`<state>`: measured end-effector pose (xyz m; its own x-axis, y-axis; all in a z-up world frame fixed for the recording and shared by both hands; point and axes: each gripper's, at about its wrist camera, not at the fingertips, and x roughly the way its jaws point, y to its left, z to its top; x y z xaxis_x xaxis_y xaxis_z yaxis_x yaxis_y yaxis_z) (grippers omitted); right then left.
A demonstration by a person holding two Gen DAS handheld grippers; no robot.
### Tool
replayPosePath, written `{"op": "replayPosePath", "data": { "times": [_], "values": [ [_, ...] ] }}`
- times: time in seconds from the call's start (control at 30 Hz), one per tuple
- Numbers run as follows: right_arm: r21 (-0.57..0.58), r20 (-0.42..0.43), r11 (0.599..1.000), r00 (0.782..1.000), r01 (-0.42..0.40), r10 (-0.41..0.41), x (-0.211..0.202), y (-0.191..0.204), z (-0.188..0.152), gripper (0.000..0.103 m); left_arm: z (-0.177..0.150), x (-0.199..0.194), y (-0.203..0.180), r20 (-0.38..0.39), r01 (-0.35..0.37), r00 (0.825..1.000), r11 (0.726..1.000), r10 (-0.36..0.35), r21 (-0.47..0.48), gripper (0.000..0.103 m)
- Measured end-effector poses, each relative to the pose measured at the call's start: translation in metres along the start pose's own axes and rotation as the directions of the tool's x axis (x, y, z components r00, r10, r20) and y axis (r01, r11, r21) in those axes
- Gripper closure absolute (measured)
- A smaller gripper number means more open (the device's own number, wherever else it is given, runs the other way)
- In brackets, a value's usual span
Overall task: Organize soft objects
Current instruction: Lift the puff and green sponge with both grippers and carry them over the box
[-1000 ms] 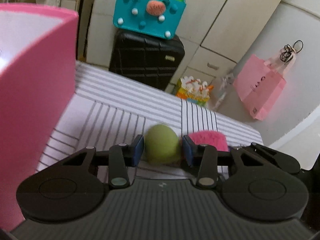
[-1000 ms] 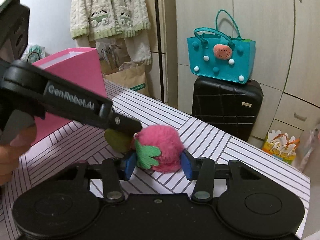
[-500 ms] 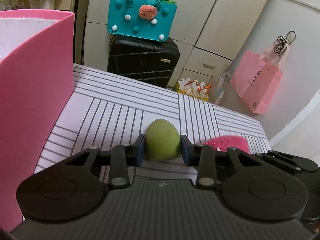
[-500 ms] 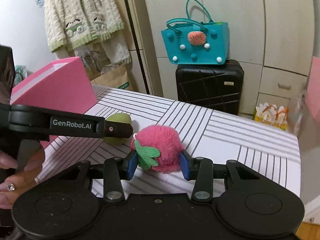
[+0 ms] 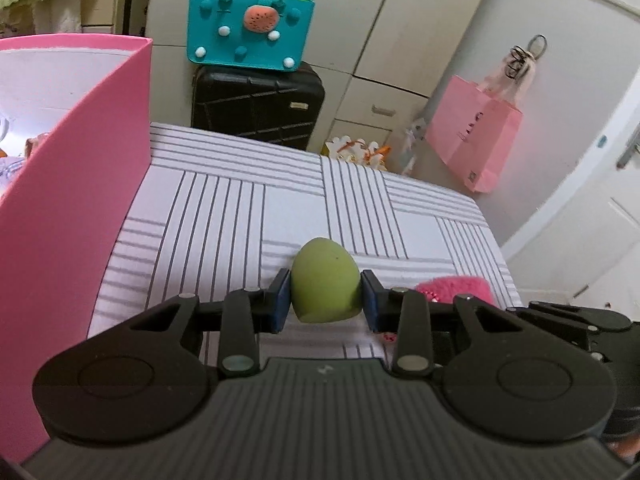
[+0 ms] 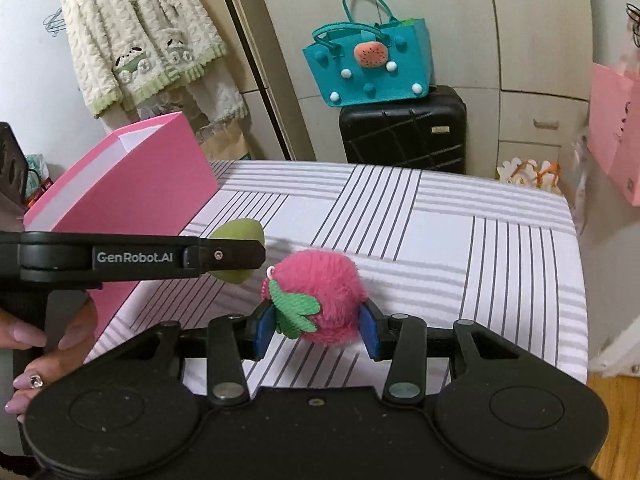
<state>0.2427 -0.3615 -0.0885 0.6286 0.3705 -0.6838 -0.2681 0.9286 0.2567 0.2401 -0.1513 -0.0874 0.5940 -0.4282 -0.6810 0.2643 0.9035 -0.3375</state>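
My left gripper (image 5: 325,298) is shut on a green egg-shaped sponge (image 5: 326,278), held clear above the striped tablecloth (image 5: 240,208). In the right wrist view the same sponge (image 6: 236,232) shows behind the left gripper's finger (image 6: 224,258). My right gripper (image 6: 318,328) is shut on a fluffy pink strawberry plush (image 6: 320,292) with a green felt leaf, also lifted off the cloth. The plush (image 5: 454,286) peeks out to the right in the left wrist view. A tall pink box (image 5: 80,184), open at the top, stands just left of both grippers (image 6: 132,184).
A black suitcase (image 6: 404,132) with a teal felt bag (image 6: 368,64) on top stands beyond the table's far edge. A pink paper bag (image 5: 474,136) hangs on the right by a white door. A person's hand (image 6: 36,364) holds the left gripper's handle. A knitted cardigan (image 6: 140,36) hangs behind the box.
Both grippers have risen and drawn back with their objects, so more of the tablecloth shows below. The views have rolled level. The pink box now sits further left in the left wrist view.
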Motion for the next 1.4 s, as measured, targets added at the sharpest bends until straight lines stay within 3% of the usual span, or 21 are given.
{"op": "replayPosePath", "data": {
  "times": [0.33, 0.63, 1.0, 1.23, 1.4],
  "values": [
    [0.027, -0.036, 1.0, 0.999, 0.008, -0.007, -0.043, 0.029, -0.03, 0.054, -0.023, -0.053, -0.005, -0.075, 0.081, 0.994, 0.994, -0.075, 0.073, 0.068],
    [-0.004, -0.088, 0.998, 0.994, -0.061, 0.06, -0.081, 0.063, -0.05, 0.054, -0.05, -0.105, -0.006, -0.153, 0.135, 0.983, 0.966, -0.103, 0.219, 0.068],
    [-0.059, -0.138, 0.984, 0.978, -0.166, 0.156, -0.108, 0.107, -0.051, 0.053, -0.057, -0.162, 0.008, -0.249, 0.236, 0.953, 0.935, -0.17, 0.265, 0.068],
    [-0.088, -0.141, 0.976, 0.973, -0.197, 0.183, -0.114, 0.133, -0.042, 0.053, -0.056, -0.188, 0.026, -0.236, 0.266, 0.95, 0.924, -0.203, 0.275, 0.068],
    [-0.13, -0.123, 0.969, 0.973, -0.21, 0.194, -0.116, 0.155, -0.033, 0.053, -0.051, -0.204, 0.05, -0.157, 0.233, 0.968, 0.932, -0.196, 0.278, 0.067]
  ]
}}
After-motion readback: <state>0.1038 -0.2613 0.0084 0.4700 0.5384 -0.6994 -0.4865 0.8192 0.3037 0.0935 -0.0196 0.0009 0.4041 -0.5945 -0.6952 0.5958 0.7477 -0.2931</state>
